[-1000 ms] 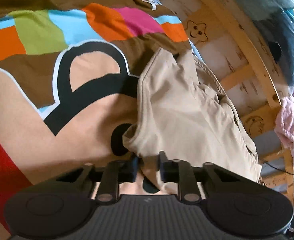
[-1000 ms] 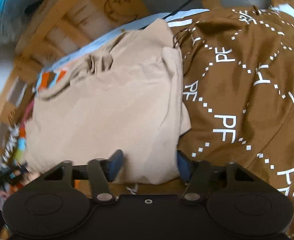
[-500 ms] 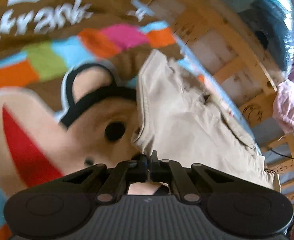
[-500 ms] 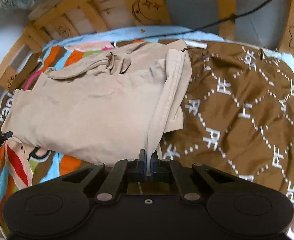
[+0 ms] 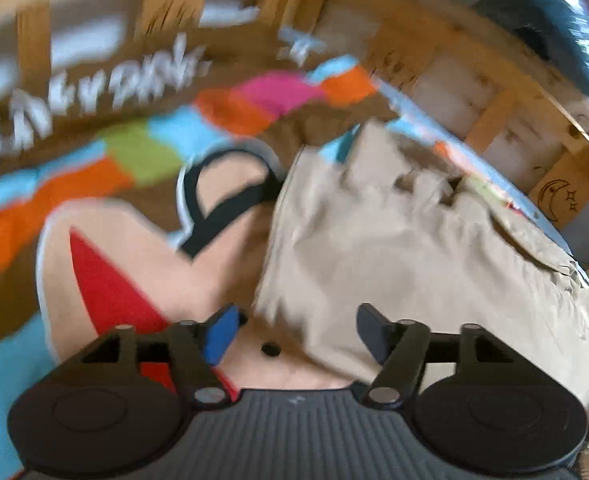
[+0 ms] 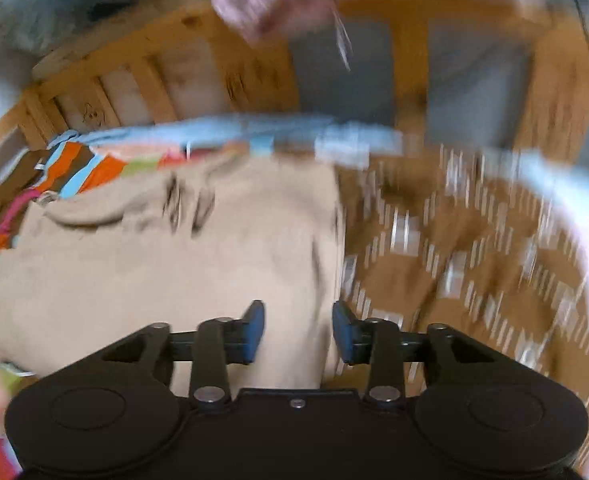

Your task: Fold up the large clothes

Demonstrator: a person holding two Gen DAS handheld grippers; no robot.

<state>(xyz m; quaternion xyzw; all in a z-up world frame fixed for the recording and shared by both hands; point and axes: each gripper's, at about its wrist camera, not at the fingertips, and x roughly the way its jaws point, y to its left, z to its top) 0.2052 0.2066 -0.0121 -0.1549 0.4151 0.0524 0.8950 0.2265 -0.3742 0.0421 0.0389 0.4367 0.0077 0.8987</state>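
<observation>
A wooden slatted bed frame (image 5: 490,92) rings the scene, and a loud cartoon bedspread (image 5: 106,184) covers the mattress, all colour blocks, white lettering and a big monkey face. Both views are smeared with motion blur, so fine detail is lost.

Left gripper (image 5: 298,330): jaws opening, fingers well spread, nothing pinched. Just beyond its right finger lies the beige garment (image 5: 394,248), folded into a rough rectangle, its near edge reaching into the gap between the fingers from the right. Under the left finger it is only bedspread, the red mouth and pale face of the print. Further ahead, at the garment's far end, the cloth bunches into creases.

Right gripper (image 6: 298,332): jaws opening too, not as wide, and no pad is pressing on cloth. The same beige garment (image 6: 166,264) fills the area ahead and to the left of it, its right-hand edge running roughly straight out from the gap between the fingers. To the right of that edge is brown fabric with a white dashed pattern (image 6: 474,256). Far ahead, a pink cloth (image 6: 278,4) hangs over the bed rail.
</observation>
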